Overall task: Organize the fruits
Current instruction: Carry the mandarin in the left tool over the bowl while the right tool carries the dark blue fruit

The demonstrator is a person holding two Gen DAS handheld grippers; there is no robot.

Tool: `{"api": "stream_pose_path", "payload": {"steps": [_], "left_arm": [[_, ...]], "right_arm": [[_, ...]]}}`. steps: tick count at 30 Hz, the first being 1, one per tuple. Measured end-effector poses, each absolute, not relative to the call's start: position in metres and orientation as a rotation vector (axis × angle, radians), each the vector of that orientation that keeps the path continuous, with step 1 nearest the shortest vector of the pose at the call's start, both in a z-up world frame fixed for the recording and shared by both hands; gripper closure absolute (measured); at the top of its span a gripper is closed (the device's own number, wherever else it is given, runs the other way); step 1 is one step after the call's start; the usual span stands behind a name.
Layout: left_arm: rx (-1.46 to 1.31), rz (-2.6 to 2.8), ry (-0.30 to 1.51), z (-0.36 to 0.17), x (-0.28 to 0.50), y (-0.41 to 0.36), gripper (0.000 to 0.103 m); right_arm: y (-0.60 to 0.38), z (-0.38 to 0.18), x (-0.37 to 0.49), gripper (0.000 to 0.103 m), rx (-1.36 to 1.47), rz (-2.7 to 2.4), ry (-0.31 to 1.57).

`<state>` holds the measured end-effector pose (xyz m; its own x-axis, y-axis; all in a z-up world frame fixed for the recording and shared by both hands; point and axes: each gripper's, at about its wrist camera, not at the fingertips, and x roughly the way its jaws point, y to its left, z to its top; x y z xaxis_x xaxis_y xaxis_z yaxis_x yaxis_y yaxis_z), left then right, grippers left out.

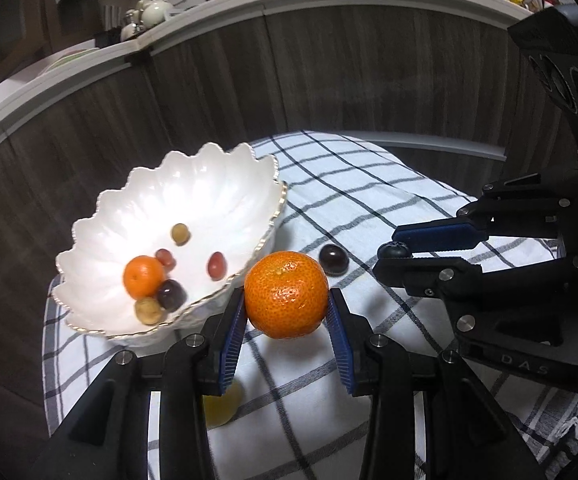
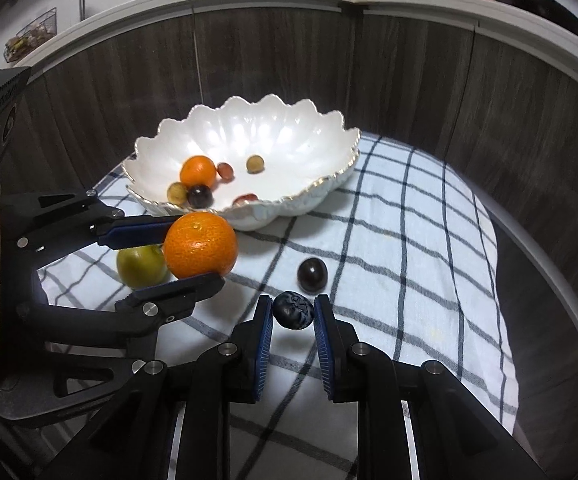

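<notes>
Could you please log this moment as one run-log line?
left gripper: holds orange | right gripper: holds blueberry | bowl: partly filled

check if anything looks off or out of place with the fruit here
Nothing is spilled or damaged. The blueberry in the right gripper looks wrinkled. A dark grape and a green fruit lie loose on the checked cloth, outside the white bowl.

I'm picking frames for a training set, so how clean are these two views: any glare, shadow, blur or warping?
Left wrist view: sharp up close, glare washes the white bowl, counter edge bows from fisheye, black corners. Right wrist view: the same bowl glare, soft shadows beneath the tangerine and blueberry on the checked cloth, background shelf slightly soft.
</notes>
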<state>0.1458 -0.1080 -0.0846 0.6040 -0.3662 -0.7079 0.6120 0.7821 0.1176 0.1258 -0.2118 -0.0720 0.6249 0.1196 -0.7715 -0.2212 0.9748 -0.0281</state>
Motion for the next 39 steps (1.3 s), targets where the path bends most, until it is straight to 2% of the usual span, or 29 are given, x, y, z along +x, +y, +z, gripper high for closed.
{"api": "stream_pose_path", "payload": {"steps": [23,39], "left_arm": [[0.242,-0.423,0.685,-0.049,0.178,-0.043,0.064],[0.163,-0.283,0.715,-0.046,0.232,-0.009,0.063]], "right_arm": [[-0.162,-0.029,0.159,0.080,-0.192,0.215,0.778],[-0.160,-0.027,0.219,0.080,-0.122,0.142,0.809]]}}
